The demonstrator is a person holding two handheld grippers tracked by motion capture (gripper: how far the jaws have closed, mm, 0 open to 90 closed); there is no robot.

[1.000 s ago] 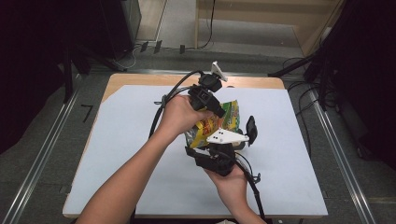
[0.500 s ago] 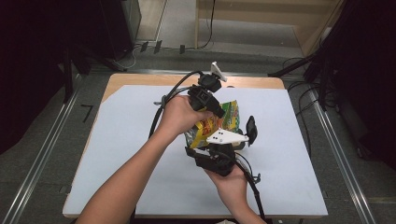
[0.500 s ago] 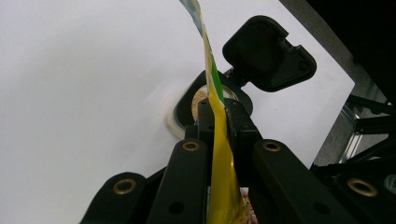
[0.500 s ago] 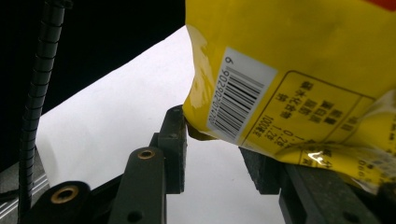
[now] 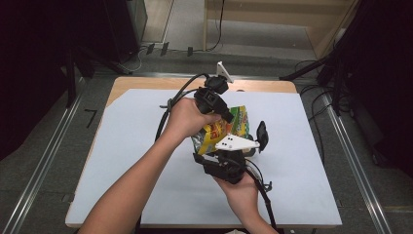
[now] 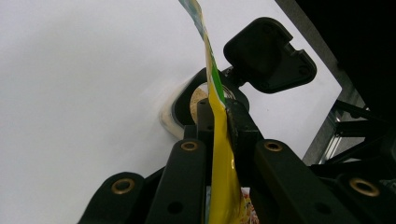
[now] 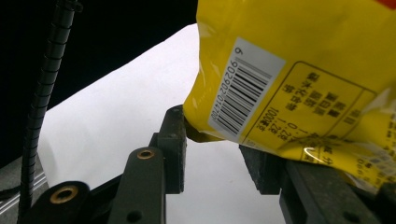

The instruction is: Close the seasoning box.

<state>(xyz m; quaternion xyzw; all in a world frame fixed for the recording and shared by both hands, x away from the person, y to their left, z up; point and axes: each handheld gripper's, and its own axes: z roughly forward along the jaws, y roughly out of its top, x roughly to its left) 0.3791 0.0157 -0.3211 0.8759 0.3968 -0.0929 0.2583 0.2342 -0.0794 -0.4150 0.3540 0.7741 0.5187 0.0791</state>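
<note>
High view placed the snack bag (image 5: 229, 127), yellow with a green upper edge, lifted above the middle of the table (image 5: 122, 146), caught between the two hands. The left claw (image 5: 225, 113) came at the bag from above and the far side, the person's left hand (image 5: 187, 117) wrapped round its body. Left gripper view showed that claw pinched tight on the bag's thin edge (image 6: 219, 140), the foil standing upright between the two black jaws. Beyond the bag in that view lay a round black-rimmed container (image 6: 196, 100) with its black lid (image 6: 268, 53) flipped up, resting on the table's white surface. The right claw (image 5: 231, 148) met the bag from below, on the near side, held by the right hand (image 5: 241, 190). Right gripper view showed the bag's barcode corner (image 7: 243, 93) dipping between that claw's jaws, which stood fairly wide, one pad touching the corner and the other just beside it.
</note>
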